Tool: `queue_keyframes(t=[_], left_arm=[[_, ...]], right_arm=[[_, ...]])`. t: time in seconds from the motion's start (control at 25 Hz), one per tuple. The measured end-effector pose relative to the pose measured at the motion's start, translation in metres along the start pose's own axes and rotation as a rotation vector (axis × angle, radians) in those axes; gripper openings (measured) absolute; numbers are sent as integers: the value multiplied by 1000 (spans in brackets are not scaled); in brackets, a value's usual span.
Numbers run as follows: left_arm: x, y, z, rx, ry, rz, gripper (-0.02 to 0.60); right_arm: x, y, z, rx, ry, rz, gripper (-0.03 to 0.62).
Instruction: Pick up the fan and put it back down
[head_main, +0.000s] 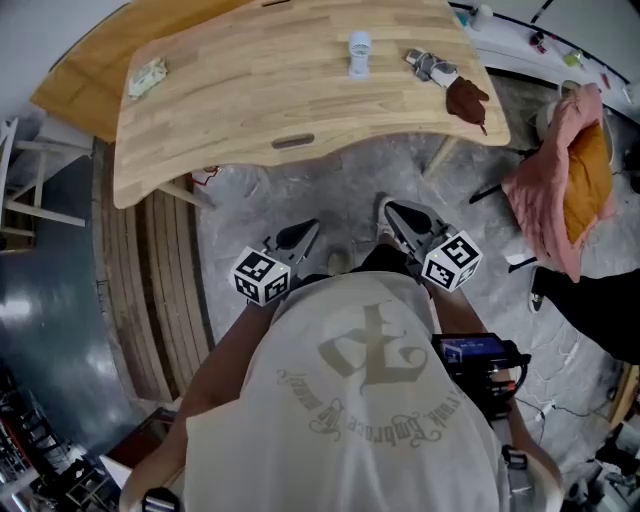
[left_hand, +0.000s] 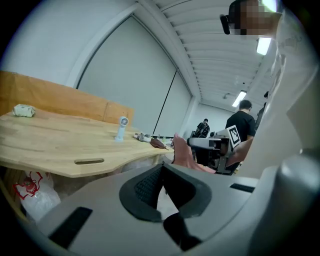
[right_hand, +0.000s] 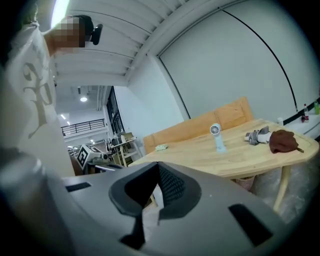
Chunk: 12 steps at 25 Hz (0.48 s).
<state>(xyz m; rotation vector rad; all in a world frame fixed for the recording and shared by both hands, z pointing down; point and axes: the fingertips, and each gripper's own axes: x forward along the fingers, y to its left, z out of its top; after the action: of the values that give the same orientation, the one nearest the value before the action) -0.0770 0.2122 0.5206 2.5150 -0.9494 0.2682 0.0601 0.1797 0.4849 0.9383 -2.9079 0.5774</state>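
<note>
Pale-blue handheld fan (head_main: 359, 52) upright on wooden table (head_main: 250, 100); left gripper (head_main: 305, 235), right gripper (head_main: 396, 215): jaws together, empty

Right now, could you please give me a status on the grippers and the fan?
Left gripper shut, empty. Right gripper shut, empty. Fan upright on table, ahead of both, not held. Nothing in the way.

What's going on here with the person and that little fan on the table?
A person stands facing the wooden table with a gripper in each hand. The left hand-held gripper and the right hand-held gripper are both shut, empty and held close to the body. The small fan stands upright on the table, untouched. The pick-up has not begun.
</note>
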Motion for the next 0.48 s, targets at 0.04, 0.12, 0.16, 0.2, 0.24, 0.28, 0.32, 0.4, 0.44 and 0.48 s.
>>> queue_keyframes(t=[0.04, 0.12, 0.16, 0.2, 0.24, 0.28, 0.32, 0.4, 0.44, 0.48], left_arm=[[1, 2, 0, 0, 1, 0, 9], [4, 4, 2, -1, 2, -3, 11], [5, 5, 3, 0, 2, -6, 10], [7, 5, 3, 2, 3, -9, 10], [9, 6, 4, 2, 4, -12, 10], [12, 6, 4, 2, 6, -15, 9], [14, 7, 5, 1, 7, -17, 9], [20, 8, 8, 0, 8, -20, 10], [22, 9, 9, 1, 7, -20, 10], [22, 9, 10, 1, 6, -20, 9]], right_arm=[[1, -2, -1, 3, 2, -2, 14], [3, -5, -2, 8, 6, -9, 14], [3, -6, -2, 10, 9, -14, 15], [3, -7, -3, 11, 11, -18, 15], [3, -9, -3, 12, 12, -21, 14], [3, -12, -4, 14, 13, -24, 15], [3, -15, -4, 17, 14, -26, 14], [3, -22, -3, 21, 16, -31, 14], [3, -25, -2, 22, 16, -32, 14], [4, -26, -1, 23, 18, -33, 14]])
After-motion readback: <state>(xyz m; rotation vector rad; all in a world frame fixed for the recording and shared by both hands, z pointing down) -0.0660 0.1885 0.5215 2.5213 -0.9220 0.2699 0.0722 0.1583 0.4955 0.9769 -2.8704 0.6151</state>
